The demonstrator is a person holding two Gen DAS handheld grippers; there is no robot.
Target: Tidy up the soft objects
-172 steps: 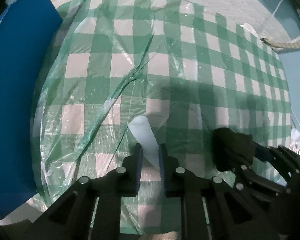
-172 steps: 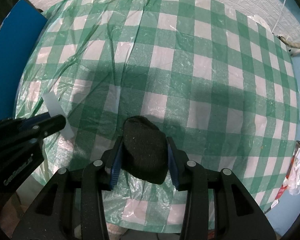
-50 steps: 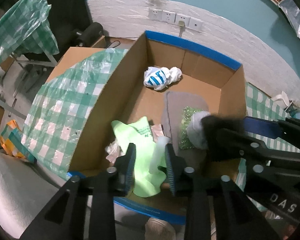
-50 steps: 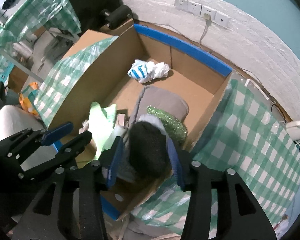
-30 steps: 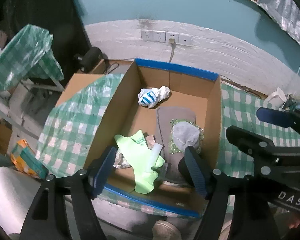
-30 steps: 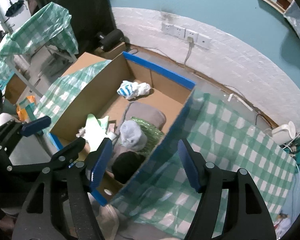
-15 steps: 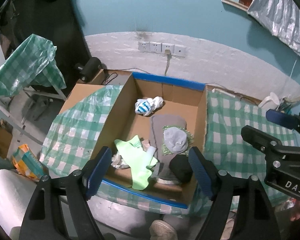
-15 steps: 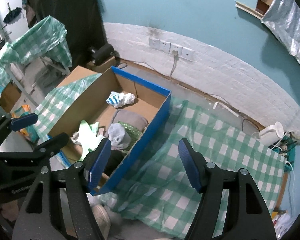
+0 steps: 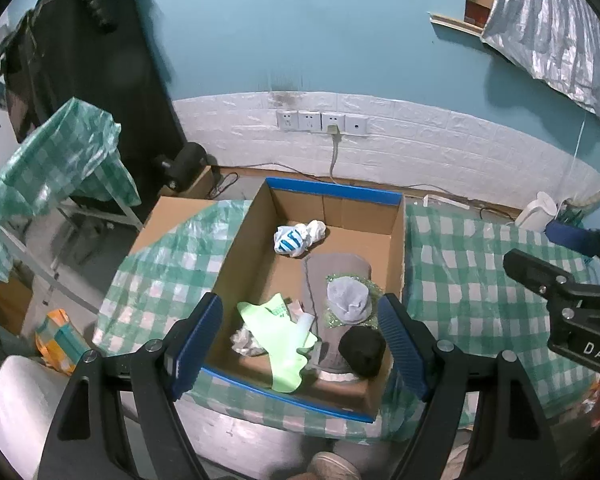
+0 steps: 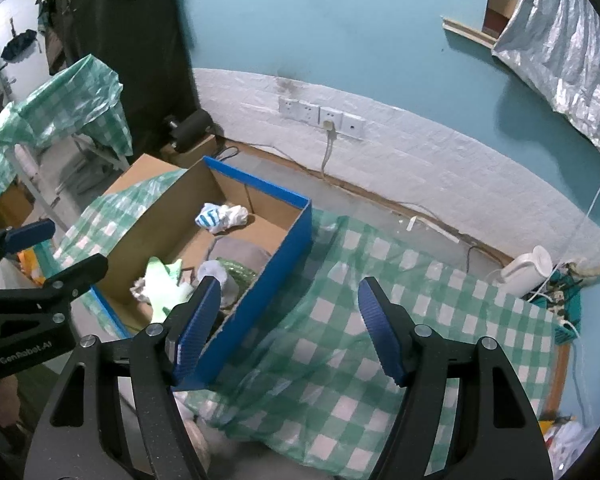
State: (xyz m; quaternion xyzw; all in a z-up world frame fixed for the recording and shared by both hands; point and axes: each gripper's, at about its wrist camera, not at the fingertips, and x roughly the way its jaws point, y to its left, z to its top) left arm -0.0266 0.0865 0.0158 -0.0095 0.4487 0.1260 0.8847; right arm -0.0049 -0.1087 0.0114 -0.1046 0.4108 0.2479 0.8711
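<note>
left tongs (image 9: 300, 344) | black frame | blue ribbed pads | silver screws

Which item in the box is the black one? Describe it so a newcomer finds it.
Start at the blue-rimmed cardboard box on the checked cloth. In its near right corner, below the grey beanie, sits the black knit bundle: the only black thing among pale and green items.

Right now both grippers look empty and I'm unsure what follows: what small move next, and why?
Probably swing back over the checked tablecloth to look for another soft item: left gripper and right gripper are open and empty, the black sock lying in the cardboard box.
</note>
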